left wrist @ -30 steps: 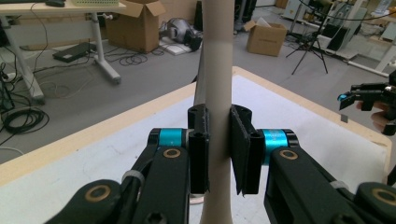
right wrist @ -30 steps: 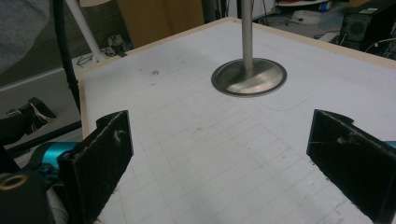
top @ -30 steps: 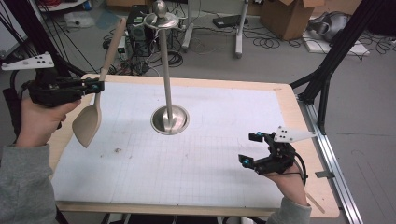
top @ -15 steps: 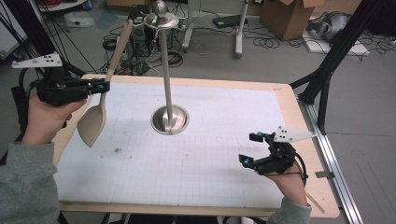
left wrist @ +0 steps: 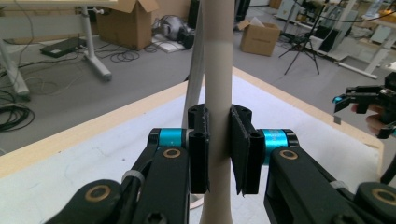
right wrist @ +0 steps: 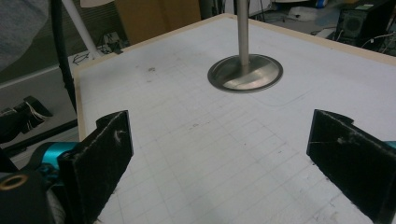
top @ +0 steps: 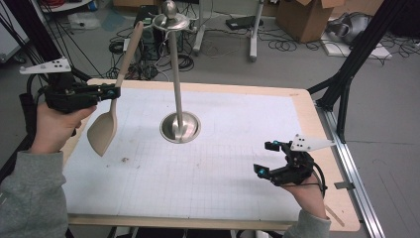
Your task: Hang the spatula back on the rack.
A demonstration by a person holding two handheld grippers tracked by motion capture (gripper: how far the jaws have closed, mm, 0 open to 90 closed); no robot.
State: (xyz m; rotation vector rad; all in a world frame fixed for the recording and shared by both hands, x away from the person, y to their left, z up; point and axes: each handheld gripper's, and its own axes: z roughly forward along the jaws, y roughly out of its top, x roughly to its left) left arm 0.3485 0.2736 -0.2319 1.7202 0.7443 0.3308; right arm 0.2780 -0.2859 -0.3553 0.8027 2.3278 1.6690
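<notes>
The left claw (top: 113, 92) hangs above the left edge of the bench (top: 297, 101), held level in the person's left hand (top: 57, 126), and it is pinching the handle of a pale wooden spoon (top: 103, 133). The spoon is clear of the bench: its bowl hangs low and to the near side of the claw, while its handle slants up and away toward the far side. In the left gripper view the two black pads press on the handle (left wrist: 217, 93) from either side, and the spoon's bowl and its far end are both cut off by the frame edges, so its full length cannot be read there.

A metal stand (top: 177, 89) rises from a round base near the middle of the bench, just right of the spoon and apart from it. Its top carries a small dish and ball, seen against floor clutter and hard to make out. In the right gripper view the pole (right wrist: 242, 32) is cut off at the top.

The right claw (top: 265, 157) sits low over the near right part of the bench in the person's right hand (top: 309, 196), its jaws spread wide with nothing between them. Whether it rests on the surface cannot be told.
</notes>
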